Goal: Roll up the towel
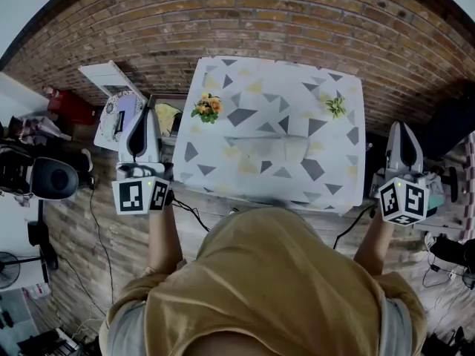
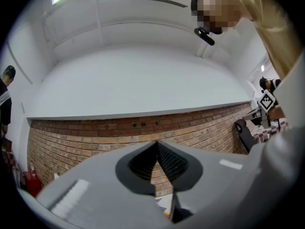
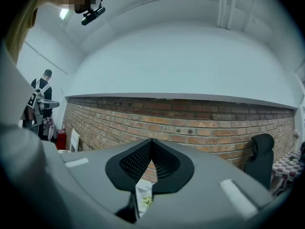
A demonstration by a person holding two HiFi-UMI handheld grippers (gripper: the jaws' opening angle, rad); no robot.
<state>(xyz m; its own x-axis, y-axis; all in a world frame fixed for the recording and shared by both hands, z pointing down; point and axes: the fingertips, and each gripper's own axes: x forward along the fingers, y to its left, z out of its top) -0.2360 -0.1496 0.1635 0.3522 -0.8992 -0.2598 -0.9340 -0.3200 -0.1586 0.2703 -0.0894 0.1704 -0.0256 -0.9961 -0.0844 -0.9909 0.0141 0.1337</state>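
The towel [image 1: 267, 148] lay flat in the middle of the tabletop [image 1: 334, 178]. It was pale and looked a lot like the cloth with gray and yellow triangles under it, so its edges were hard to see. A bunch of orange flowers [image 1: 207, 107] sat past it on the left. A small green plant [image 1: 335, 107] sat past it on the right. Neither one touched the towel.

The left gripper [image 1: 141, 121] was out beside the left edge of the tabletop. Its jaws were closed with nothing in them. The right gripper [image 1: 401, 136] was out beside the right edge. It was closed and empty too. Both were well apart from the towel.

The towel looked soft, thin and light. It would likely bend and bunch up, and it could slide on the smooth cloth. A good place to take hold would be the two corners of the near edge, one for each gripper. The jaws would have to open first.
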